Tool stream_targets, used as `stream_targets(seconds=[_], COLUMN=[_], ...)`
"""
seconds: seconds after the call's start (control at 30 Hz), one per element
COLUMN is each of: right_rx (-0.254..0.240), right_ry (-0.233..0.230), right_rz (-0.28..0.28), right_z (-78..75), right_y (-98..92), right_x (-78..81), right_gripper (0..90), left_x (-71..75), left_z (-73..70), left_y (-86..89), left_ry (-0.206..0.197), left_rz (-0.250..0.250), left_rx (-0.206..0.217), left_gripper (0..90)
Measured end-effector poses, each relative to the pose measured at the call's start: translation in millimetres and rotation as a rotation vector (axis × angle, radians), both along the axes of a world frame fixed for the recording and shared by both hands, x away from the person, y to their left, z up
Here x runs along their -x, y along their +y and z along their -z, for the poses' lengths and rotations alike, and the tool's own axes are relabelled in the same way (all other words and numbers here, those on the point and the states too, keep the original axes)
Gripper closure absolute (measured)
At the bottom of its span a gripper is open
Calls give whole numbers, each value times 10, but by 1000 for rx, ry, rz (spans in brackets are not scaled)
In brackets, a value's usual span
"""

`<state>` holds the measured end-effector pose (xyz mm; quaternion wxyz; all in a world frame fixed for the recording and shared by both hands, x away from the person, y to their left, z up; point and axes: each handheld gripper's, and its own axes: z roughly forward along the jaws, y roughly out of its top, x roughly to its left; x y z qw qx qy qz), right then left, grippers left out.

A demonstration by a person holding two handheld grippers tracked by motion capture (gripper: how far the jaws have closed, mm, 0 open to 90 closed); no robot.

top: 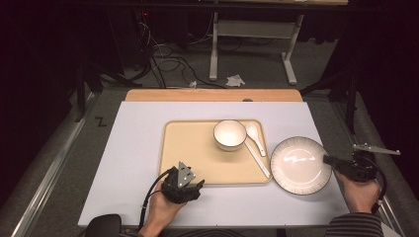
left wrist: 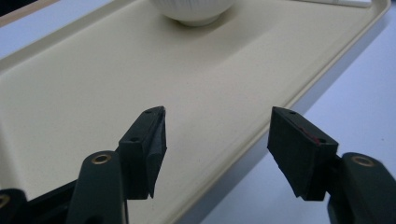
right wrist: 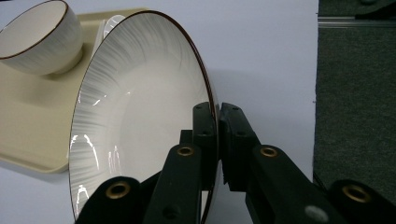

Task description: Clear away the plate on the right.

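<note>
A white plate [top: 300, 165] with a dark rim lies at the right of the beige tray [top: 192, 148]. My right gripper [top: 330, 161] is shut on the plate's right rim; in the right gripper view the plate [right wrist: 140, 107] stands between the closed jaws of that gripper [right wrist: 218, 116]. On the tray stand a white bowl [top: 230, 135] and a white spoon [top: 255, 137]. My left gripper [top: 190, 185] sits at the tray's front edge. In the left gripper view this gripper [left wrist: 217, 133] is open over the tray's rim [left wrist: 261, 135], with nothing between its pads.
The tray rests on a white mat [top: 133, 163] on the table. A wooden strip [top: 212, 95] runs along the far edge. Beyond it are a table leg frame [top: 252, 44] and cables [top: 168, 61] on the floor.
</note>
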<state>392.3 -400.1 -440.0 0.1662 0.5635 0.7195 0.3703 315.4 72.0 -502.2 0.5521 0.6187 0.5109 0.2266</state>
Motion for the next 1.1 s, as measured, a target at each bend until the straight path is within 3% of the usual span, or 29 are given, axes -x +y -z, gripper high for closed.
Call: stream_targets(seconds=[0.2, 0.47, 0.6, 1.1], right_rx=[-18, -45, -55, -166], right_ry=[-4, 1, 6, 23], right_rz=[2, -1, -5, -22], right_z=[5, 12, 17, 37], right_y=[-20, -48, -65, -105], right_x=[52, 111, 138, 228], right_gripper=[876, 876, 875, 875], left_x=[-18, -20, -32, -20], left_z=[4, -21, -16, -30], left_y=[-26, -44, -51, -121], left_ry=[9, -13, -19, -54], left_rz=[28, 52, 61, 119], left_rx=[9, 56, 57, 62], left_gripper=[370, 370, 358, 360])
